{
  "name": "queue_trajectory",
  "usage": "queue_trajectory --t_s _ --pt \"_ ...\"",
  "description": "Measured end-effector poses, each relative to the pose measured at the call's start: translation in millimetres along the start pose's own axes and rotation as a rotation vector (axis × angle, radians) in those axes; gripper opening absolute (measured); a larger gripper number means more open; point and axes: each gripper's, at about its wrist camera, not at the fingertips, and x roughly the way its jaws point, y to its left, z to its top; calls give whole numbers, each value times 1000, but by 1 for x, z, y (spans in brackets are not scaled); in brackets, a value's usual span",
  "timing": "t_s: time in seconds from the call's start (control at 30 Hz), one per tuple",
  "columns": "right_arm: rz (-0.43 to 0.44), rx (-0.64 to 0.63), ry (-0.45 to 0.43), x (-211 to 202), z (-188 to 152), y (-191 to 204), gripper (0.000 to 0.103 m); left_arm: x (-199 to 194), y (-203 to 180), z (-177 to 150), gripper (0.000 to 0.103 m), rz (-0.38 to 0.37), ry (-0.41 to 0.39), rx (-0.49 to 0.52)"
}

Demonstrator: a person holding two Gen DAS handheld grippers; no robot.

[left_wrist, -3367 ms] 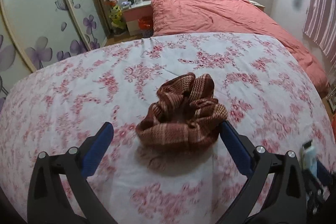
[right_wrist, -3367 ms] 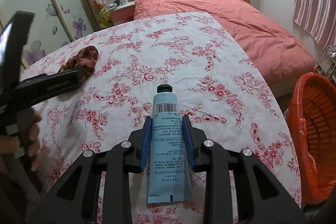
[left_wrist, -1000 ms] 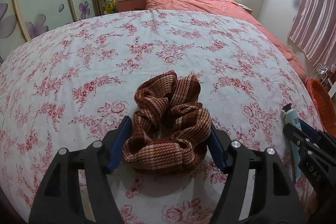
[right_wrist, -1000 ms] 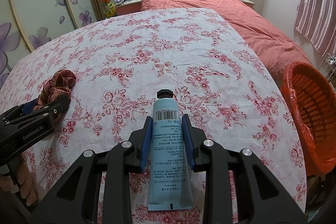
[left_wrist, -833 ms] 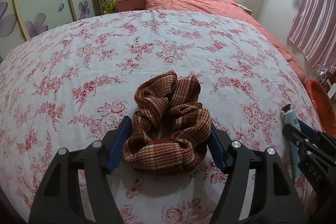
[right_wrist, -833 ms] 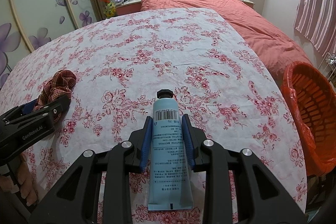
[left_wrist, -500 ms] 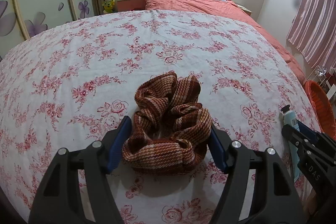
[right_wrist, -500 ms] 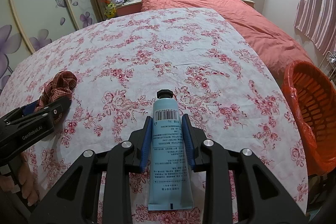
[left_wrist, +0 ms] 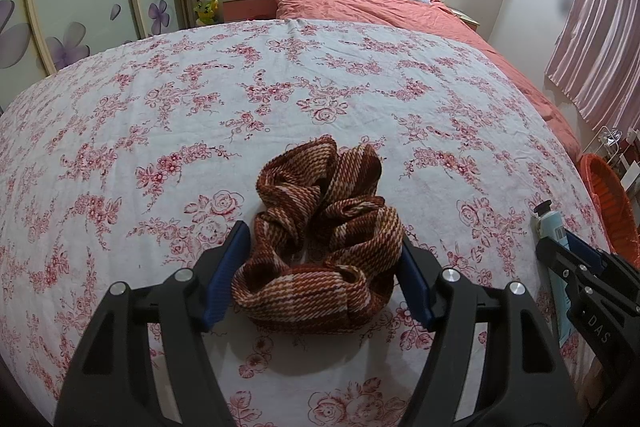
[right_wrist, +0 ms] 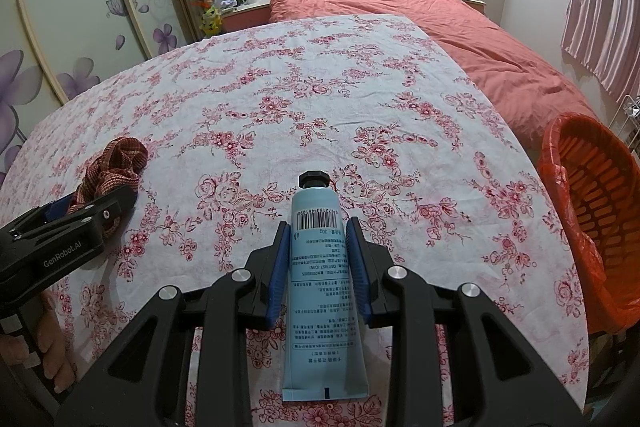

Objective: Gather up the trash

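Two grips stayed locked: left tool (left_wrist: 320,267) clenched the scrunchie (left_wrist: 320,239), right tool (right_wrist: 318,263) the tube (right_wrist: 322,299), basket (right_wrist: 592,227) waiting off the bed's right edge.

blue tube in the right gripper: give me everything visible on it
The tube is a light blue, soft-looking squeeze tube with a black screw cap, a barcode near the cap end and rows of small print down its body. Its flat crimped tail points toward the camera, cap pointing away. It lies along the fingers of the right gripper, whose blue pads press both its sides. Below it is the floral cloth; whether the tube touches the cloth cannot be told. In the left wrist view its cap end shows at far right.
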Motion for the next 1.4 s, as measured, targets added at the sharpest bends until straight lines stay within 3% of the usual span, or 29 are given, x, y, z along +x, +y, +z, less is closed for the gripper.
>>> queue_trajectory --t_s 0.2,0.37,0.47,0.9,1.2,1.4 --pt "-2 -2 -1 0 0 -1 29 -1 0 1 65 -4 -5 -8" --pt "27 0 -5 -1 0 -1 28 -3 -5 1 43 -6 -8 2" --pt "46 12 -8 -4 -1 -2 28 -5 -4 1 37 -12 -6 2" --pt "55 52 -105 -41 3 -20 28 -39 -30 5 36 -57 -57 30" --pt "8 130 -232 -86 12 -70 28 -79 -89 14 36 -158 -129 99" --pt "-49 197 -312 -111 12 -113 28 -101 -147 15 36 -273 -155 156"
